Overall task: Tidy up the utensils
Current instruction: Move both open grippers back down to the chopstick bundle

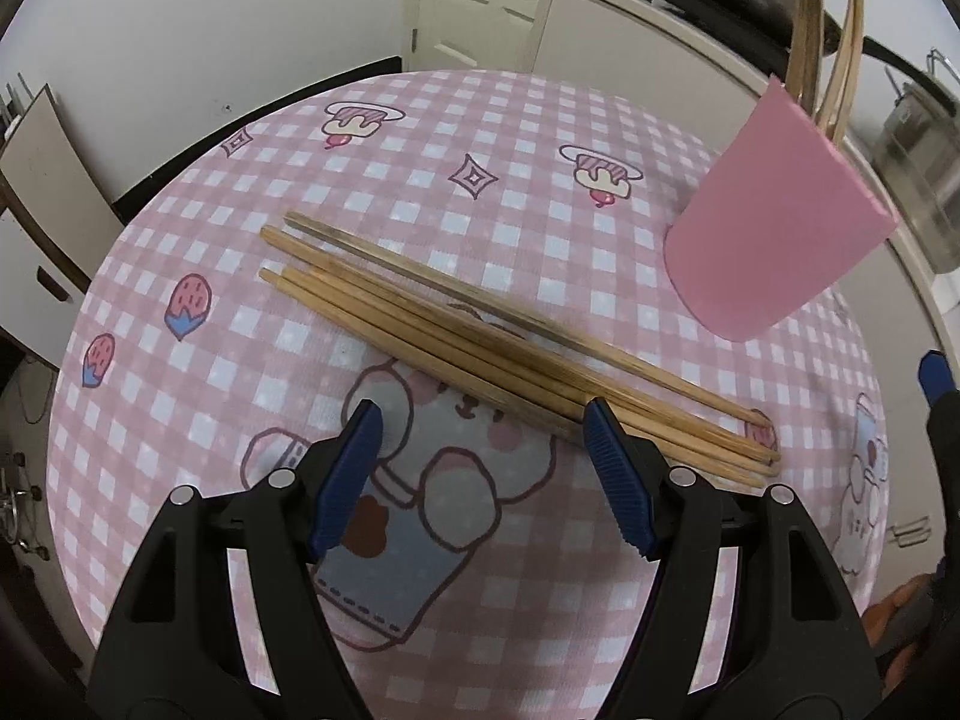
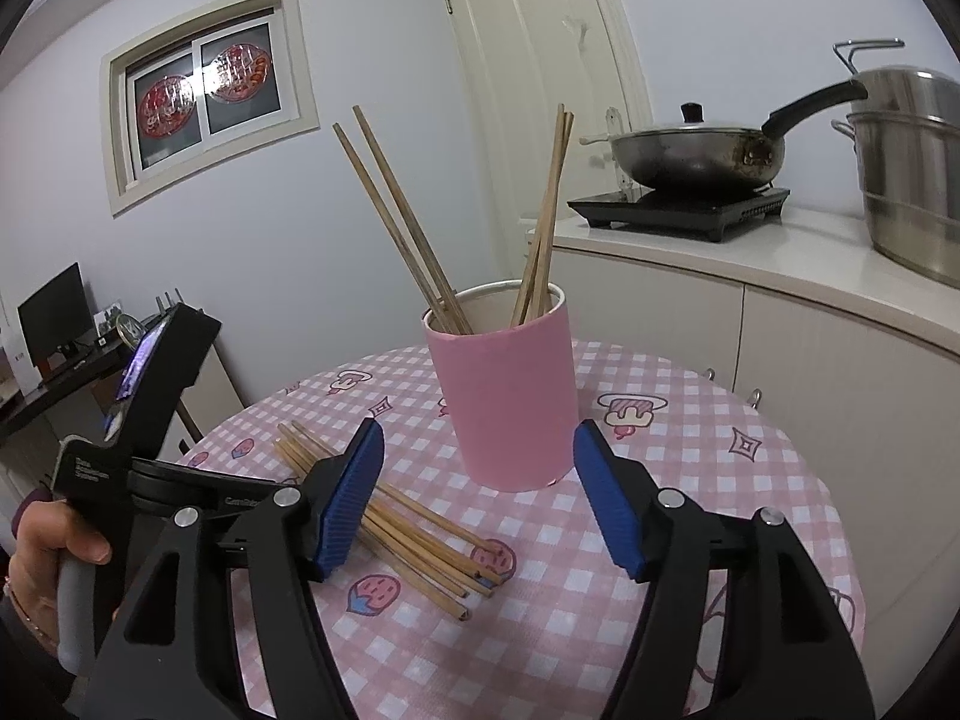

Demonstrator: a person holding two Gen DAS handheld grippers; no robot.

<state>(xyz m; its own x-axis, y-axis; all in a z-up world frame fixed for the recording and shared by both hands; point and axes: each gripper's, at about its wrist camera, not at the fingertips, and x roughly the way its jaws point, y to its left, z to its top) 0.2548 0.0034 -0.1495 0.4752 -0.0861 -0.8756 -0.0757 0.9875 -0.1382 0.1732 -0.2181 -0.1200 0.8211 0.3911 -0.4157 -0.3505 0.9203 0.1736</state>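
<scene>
We note a home kitchen: a wok (image 2: 696,150) on an induction cooktop (image 2: 678,209), a steel steamer pot (image 2: 912,174) on the counter (image 2: 780,264), and a checked tablecloth (image 2: 600,600).

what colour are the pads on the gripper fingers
Dark blue, ribbed pads on black plastic arms; they show best in the right wrist view.

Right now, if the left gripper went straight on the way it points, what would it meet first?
Probably the loose wooden chopsticks on the pink checked tablecloth, near the right finger; depth is unclear.
</scene>
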